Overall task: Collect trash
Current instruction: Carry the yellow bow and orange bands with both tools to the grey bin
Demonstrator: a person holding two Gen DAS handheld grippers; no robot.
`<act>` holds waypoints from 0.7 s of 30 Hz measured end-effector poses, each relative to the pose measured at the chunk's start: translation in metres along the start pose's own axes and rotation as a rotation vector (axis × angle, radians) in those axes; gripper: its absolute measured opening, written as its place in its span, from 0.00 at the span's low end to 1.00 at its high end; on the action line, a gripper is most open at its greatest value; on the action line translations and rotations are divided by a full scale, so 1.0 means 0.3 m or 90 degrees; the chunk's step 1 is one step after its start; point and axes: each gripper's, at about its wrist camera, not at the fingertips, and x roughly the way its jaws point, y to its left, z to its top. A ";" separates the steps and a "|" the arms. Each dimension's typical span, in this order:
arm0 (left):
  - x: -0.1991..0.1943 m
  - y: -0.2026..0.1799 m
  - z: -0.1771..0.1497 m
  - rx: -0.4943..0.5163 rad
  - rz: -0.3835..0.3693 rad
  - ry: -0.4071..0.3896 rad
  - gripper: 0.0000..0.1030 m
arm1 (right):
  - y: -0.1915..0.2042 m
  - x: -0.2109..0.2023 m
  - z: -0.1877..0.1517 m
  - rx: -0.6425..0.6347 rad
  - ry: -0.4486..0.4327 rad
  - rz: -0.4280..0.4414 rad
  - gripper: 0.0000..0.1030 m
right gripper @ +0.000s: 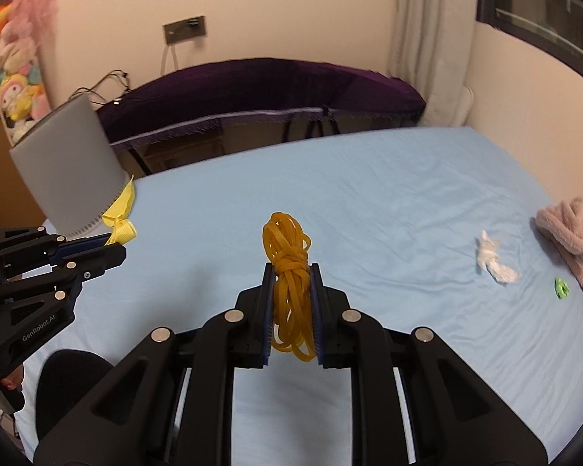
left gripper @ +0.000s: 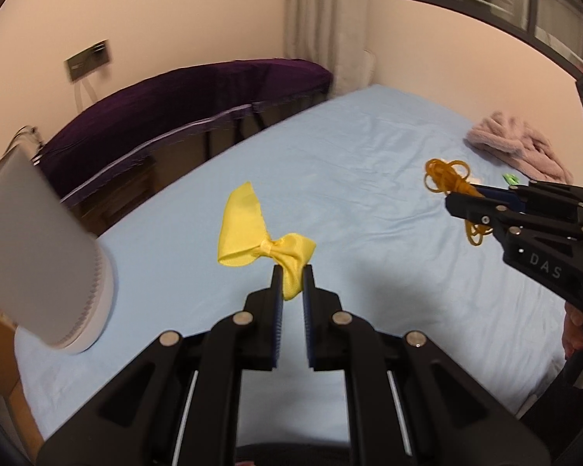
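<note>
Bed (right gripper: 388,202) with blue sheet broad, mostly bare; grey bin (right gripper: 68,167) at left edge, dark purple bench (right gripper: 252,89) beyond far edge. Left gripper (left gripper: 291,272) nearly closed, pinching yellow ribbon bow (left gripper: 260,237) above sheet. Right gripper (right gripper: 291,272) narrowly closed on tangle of rubber bands (right gripper: 289,272), also lifted. White tissue wad (right gripper: 493,260), small green scrap (right gripper: 561,287), pink fluffy cloth (right gripper: 575,240) lie at right; cloth cut off by frame. Scrap too small to identify.

Probably a bedroom: blue-sheeted bed (right gripper: 369,194), plush toys (right gripper: 15,77).
</note>
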 end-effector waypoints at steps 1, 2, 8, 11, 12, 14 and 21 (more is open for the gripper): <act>-0.026 0.045 -0.012 -0.013 0.013 -0.004 0.10 | 0.039 -0.007 0.014 -0.006 -0.006 0.006 0.15; -0.046 0.079 -0.021 -0.022 0.024 -0.006 0.10 | 0.082 -0.012 0.028 -0.015 -0.012 0.016 0.15; -0.171 0.302 -0.076 -0.078 0.092 -0.022 0.10 | 0.314 -0.018 0.092 -0.068 -0.026 0.063 0.15; -0.234 0.400 -0.097 -0.104 0.121 -0.026 0.10 | 0.418 -0.019 0.127 -0.094 -0.031 0.085 0.15; -0.255 0.436 -0.100 -0.111 0.132 -0.028 0.10 | 0.447 -0.017 0.138 -0.099 -0.032 0.092 0.15; -0.294 0.492 -0.105 -0.122 0.149 -0.033 0.10 | 0.515 -0.017 0.163 -0.112 -0.033 0.110 0.15; -0.389 0.652 -0.093 -0.152 0.186 -0.034 0.10 | 0.716 -0.018 0.274 -0.157 -0.030 0.166 0.15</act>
